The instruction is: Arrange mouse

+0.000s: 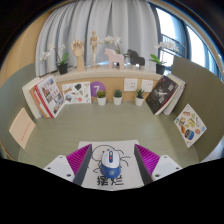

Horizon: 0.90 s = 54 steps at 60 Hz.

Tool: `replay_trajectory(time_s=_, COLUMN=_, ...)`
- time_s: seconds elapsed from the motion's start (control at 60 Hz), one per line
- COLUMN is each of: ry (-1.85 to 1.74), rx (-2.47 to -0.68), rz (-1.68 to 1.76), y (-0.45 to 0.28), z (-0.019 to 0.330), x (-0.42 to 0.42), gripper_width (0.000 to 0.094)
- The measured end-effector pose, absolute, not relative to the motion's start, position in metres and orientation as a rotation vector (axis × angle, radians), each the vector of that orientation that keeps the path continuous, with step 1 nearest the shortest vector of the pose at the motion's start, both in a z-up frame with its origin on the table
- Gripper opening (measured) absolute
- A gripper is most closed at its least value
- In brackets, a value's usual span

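Two magenta pads flank my view, and the gripper (108,160) sits with its fingers spread fairly wide. From my seat, the left pad (80,160) comes first, an angled magenta wedge on its white finger. Between the fingers lies the mouse (109,157), small and pale, white with a blue-grey tint and a spot of red near its middle; there is a gap on each side, so neither pad presses on it. It rests on a white card (104,165) printed with a dark cartoon-like outline and bold dark characters at the near end, which I cannot read. Then comes the right pad (147,160), mirroring the left.

Beyond the fingers stretches the tan table (90,122). Along its far side I see propped books and cards (48,95) at left, three little potted plants (118,96) in the middle, and more printed boards (164,94) at right; their writing is too small for me to make out.
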State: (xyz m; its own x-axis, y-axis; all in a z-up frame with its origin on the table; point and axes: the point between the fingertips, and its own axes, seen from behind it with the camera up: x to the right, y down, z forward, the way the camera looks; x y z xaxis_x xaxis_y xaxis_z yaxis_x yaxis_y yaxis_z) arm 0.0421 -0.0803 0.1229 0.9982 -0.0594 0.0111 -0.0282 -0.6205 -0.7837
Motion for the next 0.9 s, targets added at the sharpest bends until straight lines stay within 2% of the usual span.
replay_trajectory(time_s=0.15, ry=0.067, rx=-2.194, rz=-0.02, y=-0.112, z=0.185, x=0.04, gripper_width=0.0833)
replay_trajectory(time_s=0.333, ry=0.039, rx=-2.165, rz=0.027, y=-0.16, z=0.225, x=0.034, gripper_width=0.0825)
replay_trajectory(time_s=0.567, ry=-0.025, rx=-2.117, rz=0.077, y=-0.207, z=0.244, x=0.032, gripper_width=0.0823)
replay_trajectory(time_s=0.9, ry=-0.037, rx=-2.075, rz=0.123, y=-0.232, z=0.264, x=0.036, gripper_width=0.0823)
